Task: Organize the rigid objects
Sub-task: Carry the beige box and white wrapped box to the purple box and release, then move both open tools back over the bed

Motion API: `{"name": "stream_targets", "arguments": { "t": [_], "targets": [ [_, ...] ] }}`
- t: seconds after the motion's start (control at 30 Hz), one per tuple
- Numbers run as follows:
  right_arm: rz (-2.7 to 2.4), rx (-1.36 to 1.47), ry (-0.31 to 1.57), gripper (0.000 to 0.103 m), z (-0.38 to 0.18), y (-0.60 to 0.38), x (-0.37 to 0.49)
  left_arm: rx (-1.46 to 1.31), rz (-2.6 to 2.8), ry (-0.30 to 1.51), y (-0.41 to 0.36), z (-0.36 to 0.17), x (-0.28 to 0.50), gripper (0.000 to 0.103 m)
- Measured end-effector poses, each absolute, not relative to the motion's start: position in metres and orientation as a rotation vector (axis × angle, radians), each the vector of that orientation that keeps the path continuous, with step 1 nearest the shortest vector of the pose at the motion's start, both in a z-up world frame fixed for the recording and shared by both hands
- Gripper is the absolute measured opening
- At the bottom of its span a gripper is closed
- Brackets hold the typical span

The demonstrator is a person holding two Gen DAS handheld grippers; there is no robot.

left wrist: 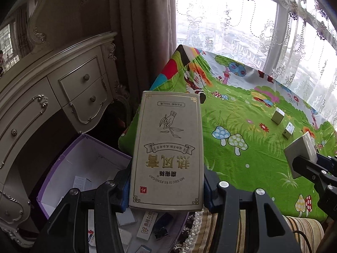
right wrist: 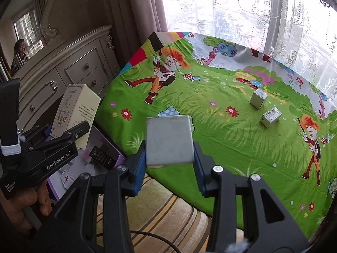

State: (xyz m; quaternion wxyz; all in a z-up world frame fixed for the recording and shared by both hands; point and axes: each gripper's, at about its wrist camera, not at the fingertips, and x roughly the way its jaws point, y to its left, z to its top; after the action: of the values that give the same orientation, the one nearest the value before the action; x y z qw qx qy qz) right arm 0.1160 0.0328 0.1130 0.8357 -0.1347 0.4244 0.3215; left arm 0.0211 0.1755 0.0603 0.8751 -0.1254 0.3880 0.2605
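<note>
Daylight pours through lace curtains (right wrist: 252, 10) beside brown drapes (left wrist: 134, 31) and a cream carved dresser (left wrist: 63, 88).

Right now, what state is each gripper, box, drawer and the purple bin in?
Left gripper: shut on the tall beige box, held over the purple bin.
Right gripper: shut on the flat grey box, off the table.
Purple bin: open, small items inside.
White cube box: upright on the tablecloth.
Small printed box: lying tilted, apart from the cube.
Dresser drawers: closed.
</note>
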Motion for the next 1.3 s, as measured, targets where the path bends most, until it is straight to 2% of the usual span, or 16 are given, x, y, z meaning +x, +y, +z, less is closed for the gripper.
{"name": "stream_targets", "arguments": {
  "t": [0.43, 1.0, 1.03, 1.13, 1.3],
  "targets": [
    [0.907, -0.425, 0.953, 0.044, 0.090, 0.122, 0.044, -0.369, 0.717, 0.837, 0.265, 0.042, -0.065, 0.053],
    [1.058, -0.615, 1.029, 0.045, 0.042, 0.181, -0.023, -0.440, 0.772, 0.928, 0.293, 0.001, -0.106, 0.054],
    [1.056, -0.615, 1.031, 0.045, 0.042, 0.181, -0.022, -0.441, 0.777, 0.935, 0.293, 0.000, -0.106, 0.056],
    [1.043, -0.610, 1.038, 0.053, 0.041, 0.181, -0.019, -0.441, 0.779, 0.937, 0.292, -0.001, -0.104, 0.067],
    [1.039, -0.591, 1.033, 0.058, 0.044, 0.177, -0.015, -0.427, 0.763, 0.934, 0.286, 0.003, -0.099, 0.067]
  ]
}}
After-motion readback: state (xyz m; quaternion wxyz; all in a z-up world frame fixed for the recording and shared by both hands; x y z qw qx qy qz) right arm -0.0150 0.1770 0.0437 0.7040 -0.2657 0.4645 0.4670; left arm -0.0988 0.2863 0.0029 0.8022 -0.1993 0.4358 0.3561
